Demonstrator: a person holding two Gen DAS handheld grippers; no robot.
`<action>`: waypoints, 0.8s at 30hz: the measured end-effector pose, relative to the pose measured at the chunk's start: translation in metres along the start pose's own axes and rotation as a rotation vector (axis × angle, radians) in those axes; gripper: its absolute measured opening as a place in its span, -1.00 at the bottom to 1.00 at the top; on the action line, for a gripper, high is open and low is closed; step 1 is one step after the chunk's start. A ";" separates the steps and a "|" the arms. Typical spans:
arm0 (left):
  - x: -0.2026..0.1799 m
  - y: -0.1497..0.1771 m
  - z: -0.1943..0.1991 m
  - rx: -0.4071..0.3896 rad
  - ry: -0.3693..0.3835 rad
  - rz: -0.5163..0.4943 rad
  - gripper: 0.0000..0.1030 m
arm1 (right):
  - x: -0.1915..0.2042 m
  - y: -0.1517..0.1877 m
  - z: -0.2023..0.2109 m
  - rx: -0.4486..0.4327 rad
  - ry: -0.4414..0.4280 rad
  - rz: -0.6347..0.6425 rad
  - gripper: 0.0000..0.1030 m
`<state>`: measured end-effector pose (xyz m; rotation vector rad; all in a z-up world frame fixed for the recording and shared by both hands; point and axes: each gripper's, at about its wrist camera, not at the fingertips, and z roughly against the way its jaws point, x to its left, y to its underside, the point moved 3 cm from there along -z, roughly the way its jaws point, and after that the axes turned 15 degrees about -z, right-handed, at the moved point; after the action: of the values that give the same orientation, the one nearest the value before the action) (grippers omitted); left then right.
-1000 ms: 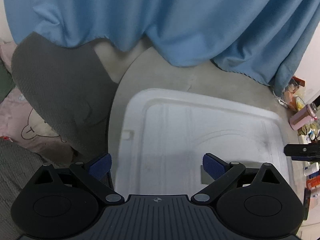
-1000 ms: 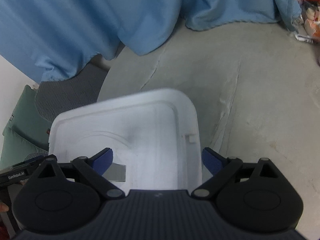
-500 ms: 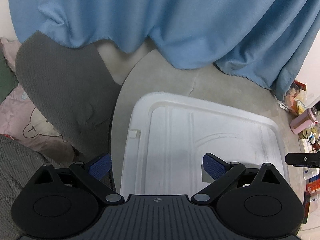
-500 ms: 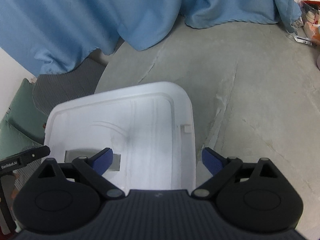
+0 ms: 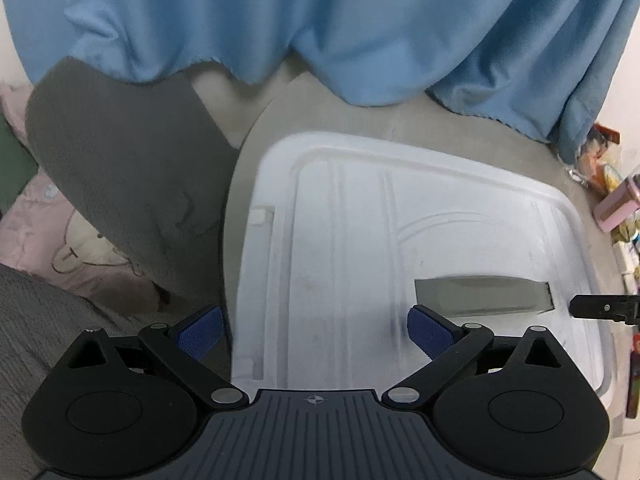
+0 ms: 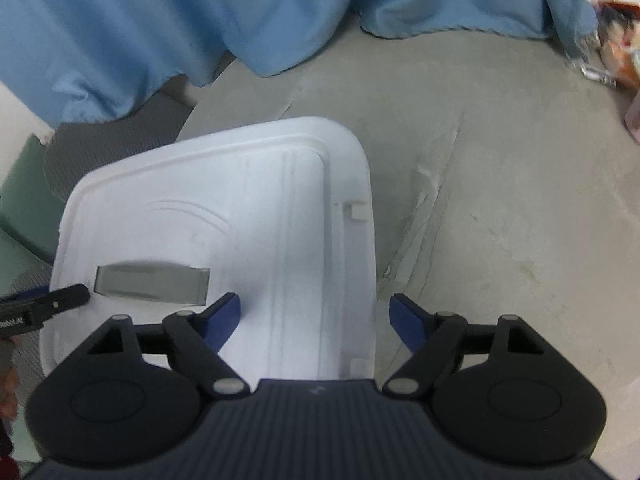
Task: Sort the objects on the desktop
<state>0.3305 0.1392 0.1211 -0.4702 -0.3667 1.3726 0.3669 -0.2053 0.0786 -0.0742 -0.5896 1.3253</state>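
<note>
Left wrist view: left gripper (image 5: 314, 334) spread wide, empty, straddling left edge of white lid (image 5: 400, 248) lying flat on grey table (image 5: 360, 120). Grey handle slot (image 5: 480, 295) toward lid's right end. No legible writing.

Right wrist view: right gripper (image 6: 316, 320) spread, empty, straddling lid's (image 6: 248, 216) right edge. Likely light, stiff, smooth plastic; grip best taken at rims. Partial lettering "Robot.AI" on other tool at left.

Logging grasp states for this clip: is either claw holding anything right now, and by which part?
Nothing is held. The left claw and right claw are both open, each straddling a side edge of the white lid without closing on it.
</note>
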 end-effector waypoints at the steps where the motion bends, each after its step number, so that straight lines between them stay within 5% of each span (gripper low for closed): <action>1: 0.001 0.000 -0.001 0.002 0.004 0.004 0.96 | 0.000 0.000 0.000 -0.003 0.002 0.003 0.58; 18: -0.012 -0.001 -0.004 -0.012 -0.032 -0.029 1.00 | -0.009 0.006 0.005 -0.047 0.029 0.017 0.60; 24: -0.013 -0.002 -0.006 -0.026 -0.051 -0.024 1.00 | -0.016 0.012 0.000 -0.038 0.000 -0.002 0.81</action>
<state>0.3326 0.1252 0.1176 -0.4517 -0.4316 1.3601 0.3546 -0.2172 0.0683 -0.1049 -0.6151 1.3125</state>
